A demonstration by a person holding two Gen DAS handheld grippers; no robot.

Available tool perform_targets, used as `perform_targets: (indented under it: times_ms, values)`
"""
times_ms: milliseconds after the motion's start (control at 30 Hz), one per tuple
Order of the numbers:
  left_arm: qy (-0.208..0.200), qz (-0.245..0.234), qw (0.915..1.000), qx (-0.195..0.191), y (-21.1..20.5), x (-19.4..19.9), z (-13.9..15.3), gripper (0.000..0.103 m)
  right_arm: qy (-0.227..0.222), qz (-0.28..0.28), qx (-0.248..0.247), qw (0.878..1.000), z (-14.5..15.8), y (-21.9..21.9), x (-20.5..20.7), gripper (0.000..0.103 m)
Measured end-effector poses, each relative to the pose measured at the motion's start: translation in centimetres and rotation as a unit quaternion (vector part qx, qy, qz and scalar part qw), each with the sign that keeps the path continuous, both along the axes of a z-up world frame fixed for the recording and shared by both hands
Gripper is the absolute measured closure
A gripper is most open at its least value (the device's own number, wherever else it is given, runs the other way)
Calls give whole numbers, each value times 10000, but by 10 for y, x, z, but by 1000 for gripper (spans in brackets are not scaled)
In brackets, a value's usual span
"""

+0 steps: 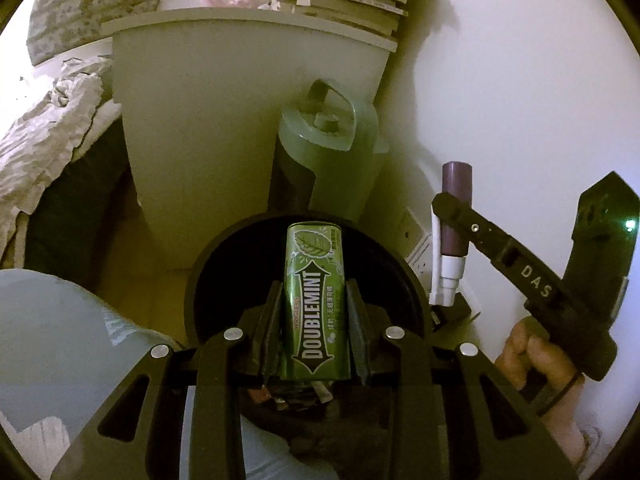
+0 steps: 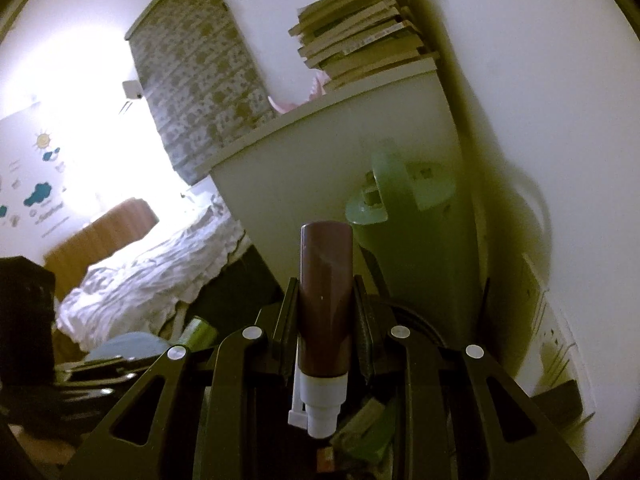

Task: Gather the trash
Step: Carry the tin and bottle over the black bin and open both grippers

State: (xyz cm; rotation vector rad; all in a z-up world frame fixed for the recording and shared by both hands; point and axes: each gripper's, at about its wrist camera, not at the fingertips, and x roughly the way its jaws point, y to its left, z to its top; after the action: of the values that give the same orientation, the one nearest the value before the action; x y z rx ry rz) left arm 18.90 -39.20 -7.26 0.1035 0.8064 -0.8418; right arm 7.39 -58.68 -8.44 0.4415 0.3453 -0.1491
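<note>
Left gripper [image 1: 314, 308]: I have it clamped on the Doublemint gum tin [image 1: 314, 292], centre frame, over the black bin [image 1: 408, 280].
Right gripper [image 2: 325, 300]: clamped on a brown pump bottle [image 2: 325, 300].
Risk: I judge the bottle, at the rim, could fall outside.

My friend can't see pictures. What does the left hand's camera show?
The left gripper holds a green gum box over a round black bin. To the right, the right gripper holds a brown bottle, white cap down.

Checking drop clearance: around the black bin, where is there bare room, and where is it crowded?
Free: floor strip left of the black bin, bordered by the white cabinet and the person's knee. Crowded: the green jug behind the bin and the wall socket to the right.
</note>
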Motion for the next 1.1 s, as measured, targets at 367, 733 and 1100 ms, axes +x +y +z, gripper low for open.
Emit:
perform_targets:
  times_ms: [367,733,1100]
  values:
    - [125,-18,9999,30,-12,8,-8,73,88,21,63,9999,-5,-2,7,77]
    - [159,-6,9999,-3,-13,11,-8,72,142,64,78,9998,-8,0,10,77]
    - [210,-63,9998,-10,-14,11,-4,70,221,143,200,9995,-11,2,12,76]
